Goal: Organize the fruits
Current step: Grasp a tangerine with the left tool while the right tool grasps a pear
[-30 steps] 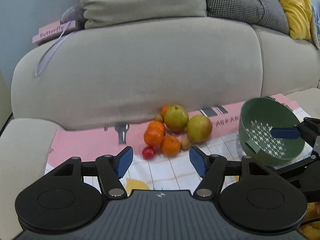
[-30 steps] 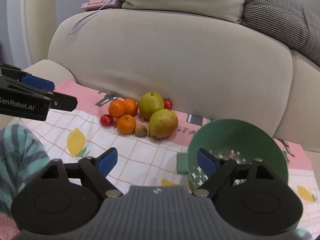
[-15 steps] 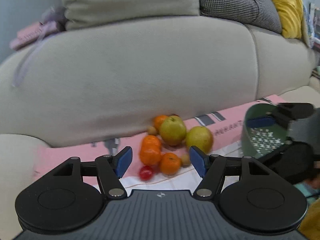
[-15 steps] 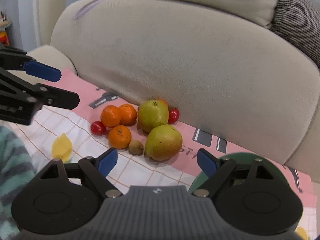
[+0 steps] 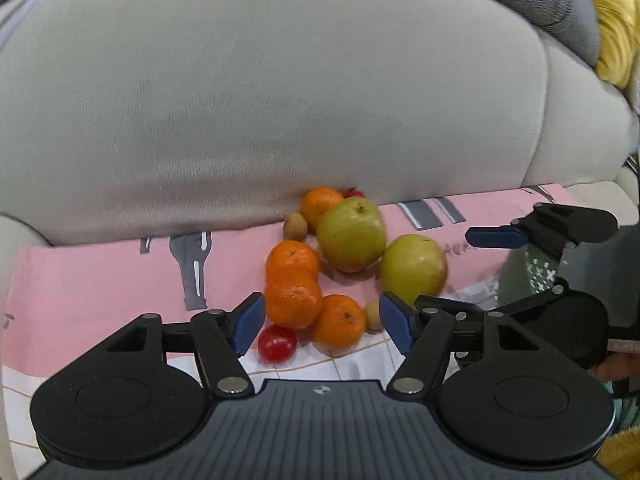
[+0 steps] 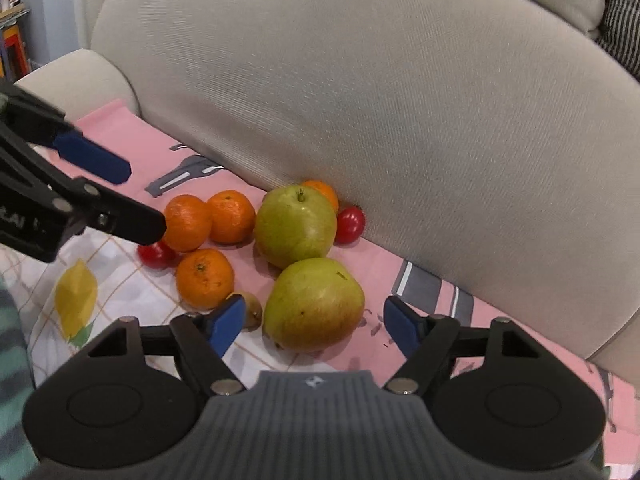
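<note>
The fruits sit in a loose heap on the pink-bordered cloth, at its back edge against the sofa backrest: two green pears, the rear pear touching the front pear, four mandarins, one of them at the front, a cherry tomato just beside it, another tomato pressed to the backrest, and small brown fruits. The left gripper hovers low with its fingers spread wide around the front mandarins, holding nothing. The right gripper has its fingers wide on either side of the front pear, not touching it. A green colander shows partly behind the right gripper, at the cloth's right side.
</note>
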